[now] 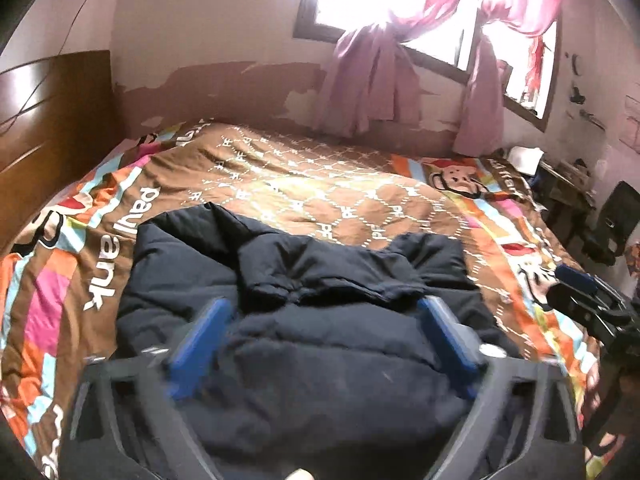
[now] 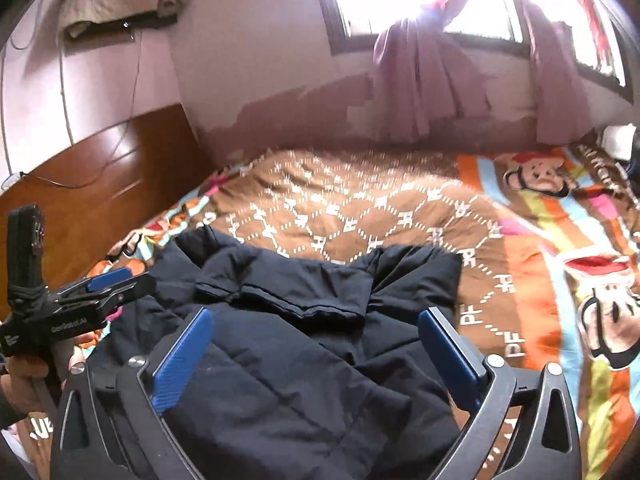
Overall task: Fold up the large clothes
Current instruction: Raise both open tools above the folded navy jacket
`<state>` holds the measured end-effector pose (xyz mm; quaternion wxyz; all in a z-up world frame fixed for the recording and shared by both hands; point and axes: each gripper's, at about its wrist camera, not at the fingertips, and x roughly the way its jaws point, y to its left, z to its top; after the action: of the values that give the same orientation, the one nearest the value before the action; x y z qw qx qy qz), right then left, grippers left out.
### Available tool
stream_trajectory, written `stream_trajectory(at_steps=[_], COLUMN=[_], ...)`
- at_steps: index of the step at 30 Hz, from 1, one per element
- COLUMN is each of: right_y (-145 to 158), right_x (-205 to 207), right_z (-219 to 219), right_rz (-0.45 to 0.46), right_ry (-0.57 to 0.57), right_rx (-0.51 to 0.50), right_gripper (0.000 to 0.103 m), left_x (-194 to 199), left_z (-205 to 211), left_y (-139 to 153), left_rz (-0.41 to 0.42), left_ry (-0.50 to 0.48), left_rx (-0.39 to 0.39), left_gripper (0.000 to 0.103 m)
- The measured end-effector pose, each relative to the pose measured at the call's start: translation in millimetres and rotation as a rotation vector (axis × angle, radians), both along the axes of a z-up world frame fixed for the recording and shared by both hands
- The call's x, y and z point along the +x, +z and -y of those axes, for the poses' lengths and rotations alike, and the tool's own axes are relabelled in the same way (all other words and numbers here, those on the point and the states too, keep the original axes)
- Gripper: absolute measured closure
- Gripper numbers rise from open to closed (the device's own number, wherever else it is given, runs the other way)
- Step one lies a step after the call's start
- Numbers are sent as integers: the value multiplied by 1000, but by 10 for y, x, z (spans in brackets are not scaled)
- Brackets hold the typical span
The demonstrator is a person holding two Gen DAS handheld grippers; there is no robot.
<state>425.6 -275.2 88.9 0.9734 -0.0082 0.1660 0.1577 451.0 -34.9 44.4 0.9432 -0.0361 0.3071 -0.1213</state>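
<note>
A dark navy padded jacket [image 1: 304, 320] lies bunched on the bed, its collar and folded sleeves toward the far side; it also shows in the right wrist view [image 2: 304, 340]. My left gripper [image 1: 326, 312] is open, its blue pads spread wide just above the jacket's near part, holding nothing. My right gripper [image 2: 316, 332] is open too, pads apart over the jacket. In the right wrist view the left gripper [image 2: 116, 284] shows from the side at the left edge of the jacket. In the left wrist view the right gripper [image 1: 580, 288] shows at the right.
The bed has a brown and multicoloured monkey-print cover [image 1: 320, 188]. A wooden headboard [image 1: 52, 120] stands at the left. Pink curtains [image 1: 372, 76] hang at a bright window behind. A cluttered dark table [image 1: 568, 188] stands at the far right.
</note>
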Motion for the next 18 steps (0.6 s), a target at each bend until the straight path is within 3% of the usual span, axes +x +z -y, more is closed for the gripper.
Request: stream_trajectory(at_steps=[7,10,14,18], right_y=[190,212,148,-21], right_x=[-694,-1016,-1461,-1765], right_z=[9,-8,-30,-102], right_rz=[81,103,115,99], right_ry=[33,46,52,79], right_rx=[-59,-86,-116,-172], right_gripper=[0,0,0,0], left_x=[-767,-1105,-1595,-1981], left_z=[-6,-59,-90,-192], left_y=[395,463,377,159], left_rz=[95,112,130,118], left_ry=[-34,-39,-50,-127], left_rx=[-6,30,170,190], left_gripper=[2,2,2,2])
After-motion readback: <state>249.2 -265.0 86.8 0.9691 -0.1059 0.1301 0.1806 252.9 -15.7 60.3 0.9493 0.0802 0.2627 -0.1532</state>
